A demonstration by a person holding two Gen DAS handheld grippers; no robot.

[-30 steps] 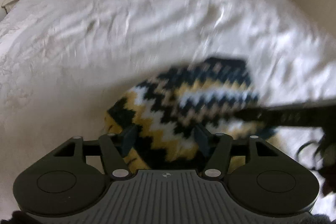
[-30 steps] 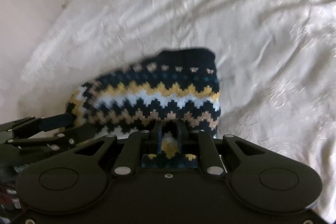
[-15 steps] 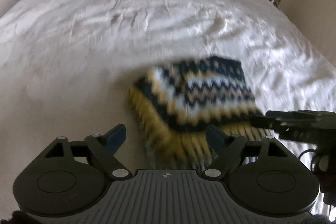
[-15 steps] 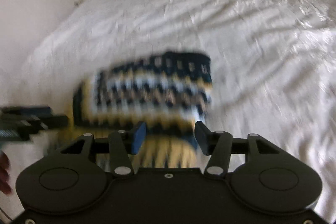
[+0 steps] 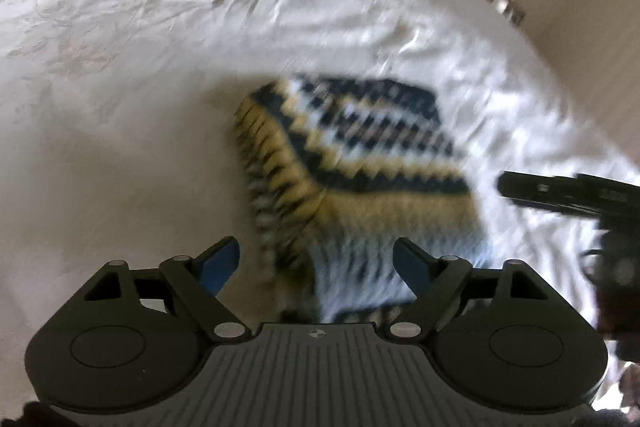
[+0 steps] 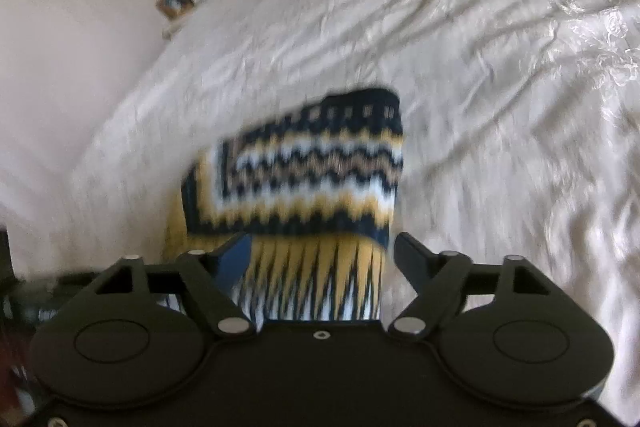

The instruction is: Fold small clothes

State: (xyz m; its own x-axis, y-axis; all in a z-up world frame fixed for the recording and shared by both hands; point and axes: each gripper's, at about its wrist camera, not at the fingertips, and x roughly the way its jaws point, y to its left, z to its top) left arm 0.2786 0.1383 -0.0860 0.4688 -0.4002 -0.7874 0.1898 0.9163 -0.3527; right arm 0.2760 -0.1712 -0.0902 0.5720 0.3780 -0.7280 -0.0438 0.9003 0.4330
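A: Where's the knitted garment [image 6: 304, 179]?
B: Folded on the white bed [image 6: 500, 75], both hand-held grippers, left [image 5: 316, 263] and right [image 6: 320, 255], spread wide, holding nothing.
A: Next?
B: I'd press the fold flat and square its edges

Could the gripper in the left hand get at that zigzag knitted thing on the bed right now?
Probably yes. The left gripper is open, and the knitted garment lies folded on the white bedspread just ahead of its fingers. Nothing lies between; the right gripper is off to the side.
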